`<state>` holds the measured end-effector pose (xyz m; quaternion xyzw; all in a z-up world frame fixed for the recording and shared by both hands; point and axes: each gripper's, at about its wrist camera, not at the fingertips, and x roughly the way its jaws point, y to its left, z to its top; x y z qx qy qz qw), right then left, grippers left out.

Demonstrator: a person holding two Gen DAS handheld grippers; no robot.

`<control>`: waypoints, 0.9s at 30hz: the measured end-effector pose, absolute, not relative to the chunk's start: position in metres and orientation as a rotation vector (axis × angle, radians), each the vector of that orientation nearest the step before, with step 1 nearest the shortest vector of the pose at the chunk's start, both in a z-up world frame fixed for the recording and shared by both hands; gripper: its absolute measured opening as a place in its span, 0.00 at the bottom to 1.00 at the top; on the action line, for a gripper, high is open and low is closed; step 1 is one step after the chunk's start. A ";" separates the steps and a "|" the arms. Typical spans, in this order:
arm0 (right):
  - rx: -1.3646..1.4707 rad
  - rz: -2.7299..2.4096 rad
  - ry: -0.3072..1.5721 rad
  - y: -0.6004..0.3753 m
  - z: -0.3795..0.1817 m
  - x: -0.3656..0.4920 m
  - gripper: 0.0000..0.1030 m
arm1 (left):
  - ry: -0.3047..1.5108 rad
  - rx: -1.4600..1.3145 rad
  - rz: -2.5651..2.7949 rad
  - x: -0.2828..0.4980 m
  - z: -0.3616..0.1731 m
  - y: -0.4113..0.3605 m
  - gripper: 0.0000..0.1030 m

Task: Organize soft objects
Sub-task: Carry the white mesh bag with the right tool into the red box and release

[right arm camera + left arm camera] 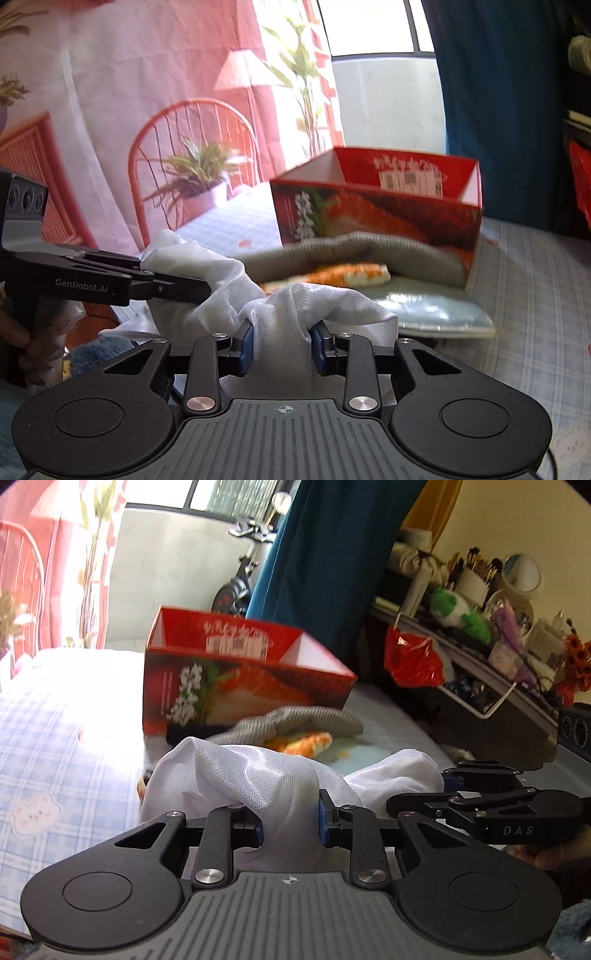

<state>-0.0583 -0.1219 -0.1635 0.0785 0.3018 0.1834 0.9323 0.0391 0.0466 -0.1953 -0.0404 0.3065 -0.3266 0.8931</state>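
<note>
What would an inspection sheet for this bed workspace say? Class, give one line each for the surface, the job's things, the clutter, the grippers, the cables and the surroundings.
Surface: bed sheet, pale blue check, sunlit at the left.
Job's things: white mesh cloth bunched and held; grey knit item and orange striped item lie in front of the open red box.
Clutter: flat pale blue packet beside the box.
Grippers: left gripper and right gripper each shut on the white mesh cloth, fingers pressing its folds.
Cables: nothing seen.
Surroundings: blue curtain, pink printed curtain, crowded shelf, red bag.
</note>
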 end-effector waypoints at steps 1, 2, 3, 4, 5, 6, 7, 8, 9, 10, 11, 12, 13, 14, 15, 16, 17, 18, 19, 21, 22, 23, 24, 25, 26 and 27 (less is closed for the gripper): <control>0.163 0.379 0.604 -0.123 -0.158 -0.059 0.27 | 0.622 -0.094 -0.678 0.038 -0.191 0.050 0.27; 0.167 0.384 0.587 -0.124 -0.151 -0.059 0.27 | 0.605 -0.105 -0.679 0.037 -0.185 0.051 0.27; 0.170 0.387 0.569 -0.125 -0.145 -0.060 0.27 | 0.590 -0.112 -0.680 0.037 -0.179 0.053 0.27; 0.171 0.390 0.554 -0.126 -0.139 -0.060 0.27 | 0.575 -0.115 -0.681 0.037 -0.174 0.053 0.27; 0.171 0.391 0.539 -0.128 -0.133 -0.060 0.27 | 0.560 -0.115 -0.682 0.036 -0.168 0.053 0.27; 0.167 0.389 0.524 -0.129 -0.128 -0.059 0.27 | 0.540 -0.109 -0.686 0.036 -0.160 0.052 0.27; 0.162 0.387 0.507 -0.131 -0.121 -0.059 0.27 | 0.523 -0.096 -0.690 0.036 -0.153 0.050 0.27; 0.160 0.386 0.496 -0.133 -0.116 -0.057 0.27 | 0.503 -0.079 -0.692 0.037 -0.146 0.046 0.27; 0.157 0.384 0.483 -0.135 -0.110 -0.054 0.27 | 0.487 -0.065 -0.695 0.039 -0.139 0.043 0.27; 0.151 0.381 0.471 -0.137 -0.104 -0.050 0.27 | 0.474 -0.054 -0.699 0.043 -0.133 0.041 0.27; 0.143 0.377 0.460 -0.141 -0.099 -0.045 0.27 | 0.463 -0.046 -0.703 0.047 -0.128 0.038 0.27; 0.131 0.371 0.447 -0.144 -0.094 -0.040 0.27 | 0.448 -0.036 -0.708 0.053 -0.122 0.033 0.27; 0.119 0.365 0.436 -0.146 -0.089 -0.035 0.27 | 0.434 -0.027 -0.710 0.060 -0.116 0.030 0.27; 0.105 0.358 0.424 -0.149 -0.084 -0.027 0.27 | 0.422 -0.018 -0.708 0.066 -0.111 0.026 0.27; 0.097 0.352 0.414 -0.152 -0.080 -0.020 0.27 | 0.412 -0.008 -0.705 0.075 -0.106 0.021 0.27; 0.091 0.345 0.406 -0.155 -0.076 -0.010 0.27 | 0.406 -0.001 -0.701 0.084 -0.102 0.017 0.27; 0.088 0.338 0.400 -0.159 -0.072 -0.001 0.27 | 0.404 0.001 -0.697 0.095 -0.097 0.012 0.27; 0.085 0.329 0.392 -0.162 -0.069 0.009 0.27 | 0.404 -0.001 -0.692 0.106 -0.094 0.008 0.27; 0.083 0.321 0.383 -0.165 -0.067 0.020 0.27 | 0.406 -0.006 -0.688 0.116 -0.091 0.005 0.27; 0.083 0.307 0.367 -0.171 -0.064 0.042 0.27 | 0.409 -0.008 -0.681 0.142 -0.086 -0.001 0.27; 0.081 0.300 0.361 -0.174 -0.063 0.054 0.27 | 0.405 -0.009 -0.673 0.152 -0.085 -0.004 0.27; 0.077 0.293 0.351 -0.177 -0.064 0.067 0.27 | 0.401 -0.012 -0.663 0.164 -0.084 -0.006 0.27; 0.072 0.289 0.343 -0.179 -0.065 0.078 0.27 | 0.399 -0.008 -0.656 0.177 -0.084 -0.009 0.27; 0.067 0.282 0.336 -0.181 -0.067 0.090 0.27 | 0.396 -0.004 -0.646 0.187 -0.084 -0.013 0.27; 0.063 0.270 0.328 -0.184 -0.070 0.102 0.27 | 0.394 0.000 -0.634 0.198 -0.085 -0.016 0.27; 0.062 0.261 0.324 -0.187 -0.073 0.113 0.27 | 0.391 0.006 -0.624 0.207 -0.086 -0.020 0.27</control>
